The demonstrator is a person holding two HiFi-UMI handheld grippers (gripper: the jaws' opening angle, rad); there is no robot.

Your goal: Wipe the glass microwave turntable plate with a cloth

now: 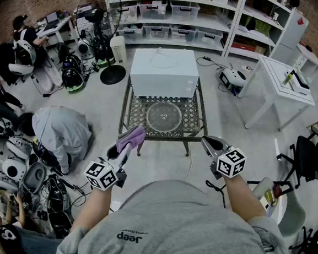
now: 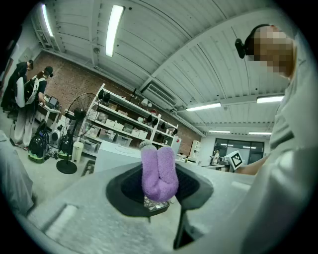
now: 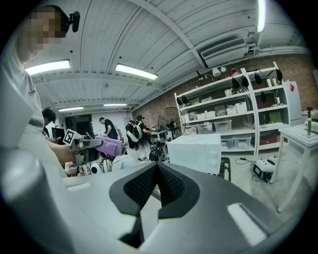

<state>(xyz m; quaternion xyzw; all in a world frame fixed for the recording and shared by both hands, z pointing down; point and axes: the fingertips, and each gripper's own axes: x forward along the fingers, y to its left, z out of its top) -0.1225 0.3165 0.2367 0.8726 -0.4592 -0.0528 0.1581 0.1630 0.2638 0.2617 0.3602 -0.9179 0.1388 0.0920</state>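
**Item 1. Glass turntable plate (image 1: 164,116).** Round, clear and flat with a raised rim. It lies flat at the middle of the bench (image 1: 130,113), just in front of the white microwave (image 1: 164,73). Neither tool touches it.

**Item 2. Cloth (image 2: 158,171).** Lilac, plush and folded double. The jaws of your left gripper (image 1: 121,150) pinch its lower end, and the loose fold stands up past the tips.

**Item 3. Right gripper (image 3: 157,184).** Jaws pressed together with nothing between them. The ribbed black pads meet in a point.

**Item 4. Bench.** Dark metal with an open lattice top, probably slick under glass.

**Step in hand (judged): bring the cloth to the plate.**
- Both tools hang well short of the bench, so wiping has not yet begun.
- Lower the left gripper so the soft fold meets the glass, not the hard jaw tips.
- Wipe in circles from the centre out to the rim.
- The plate may skate on the lattice, so rest the right gripper's closed tips on its edge.
- Press lightly, since the glass may chip.
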